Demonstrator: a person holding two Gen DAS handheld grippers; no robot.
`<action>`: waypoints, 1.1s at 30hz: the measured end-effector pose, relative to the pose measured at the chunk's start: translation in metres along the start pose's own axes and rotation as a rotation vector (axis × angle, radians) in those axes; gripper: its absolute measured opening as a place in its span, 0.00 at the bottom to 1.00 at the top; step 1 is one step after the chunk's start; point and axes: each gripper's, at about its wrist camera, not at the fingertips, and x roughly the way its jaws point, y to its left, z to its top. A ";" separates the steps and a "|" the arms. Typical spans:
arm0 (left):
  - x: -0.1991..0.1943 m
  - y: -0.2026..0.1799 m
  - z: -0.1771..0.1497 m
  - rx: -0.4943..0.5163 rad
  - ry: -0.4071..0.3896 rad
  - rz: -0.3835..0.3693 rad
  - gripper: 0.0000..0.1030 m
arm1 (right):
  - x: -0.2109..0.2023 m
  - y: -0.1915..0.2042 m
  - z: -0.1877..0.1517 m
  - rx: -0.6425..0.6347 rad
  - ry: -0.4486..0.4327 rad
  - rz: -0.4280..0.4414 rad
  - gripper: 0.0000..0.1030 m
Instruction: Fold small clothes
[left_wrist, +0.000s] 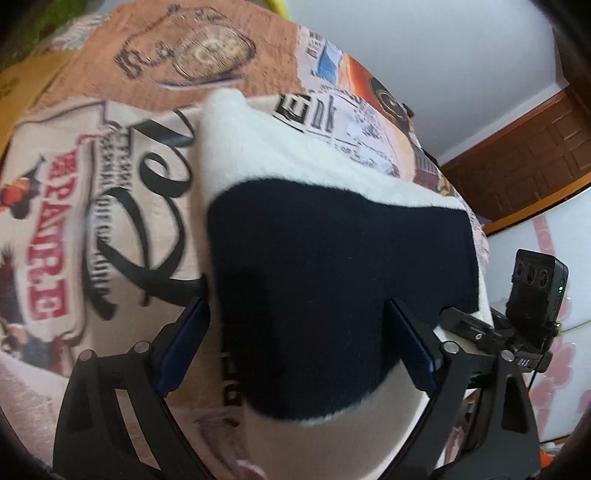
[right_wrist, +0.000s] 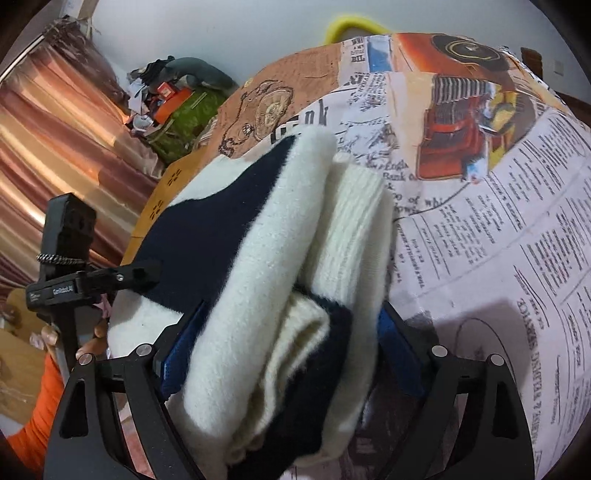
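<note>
Newspaper-and-poster print covers the cloth (right_wrist: 480, 206) spread over the surface, with a copper-pink curtain (right_wrist: 55, 140) and a cluttered heap beyond the right gripper's far left. On that cloth lies the fuzzy cream-and-navy knitted garment (left_wrist: 332, 258), already doubled into a thick bundle.

From the left wrist view, the left gripper (left_wrist: 297, 343) has its blue-padded fingers (left_wrist: 184, 347) apart, with the navy panel of the garment lying between them; nothing shows them pressing on the fabric, so it reads as straddling rather than gripping. Off its right finger the other gripper's black body is just visible.

From the right wrist view, the right gripper (right_wrist: 288, 350) has several folded layers of the garment (right_wrist: 258, 258) packed between its fingers, cream outside and navy inside, with a ribbed cream cuff just ahead of the right finger. The pads touch the bundle on both sides, so it looks clamped on the garment.

The step in hand appears to be carrying or setting down the last fold. To do it well, keep the right grip firm on all layers, let the left fingers steady the navy edge, lower both ends level, and release only once the layers lie flat and aligned.
</note>
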 end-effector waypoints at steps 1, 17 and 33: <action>0.003 0.000 0.000 -0.005 0.006 -0.018 0.83 | 0.000 0.002 -0.001 -0.010 -0.002 -0.005 0.83; -0.067 -0.017 -0.019 0.050 -0.144 -0.023 0.55 | -0.019 0.059 0.010 -0.165 -0.068 -0.037 0.41; -0.112 0.103 -0.023 -0.063 -0.157 0.114 0.56 | 0.091 0.127 0.029 -0.156 0.030 0.068 0.41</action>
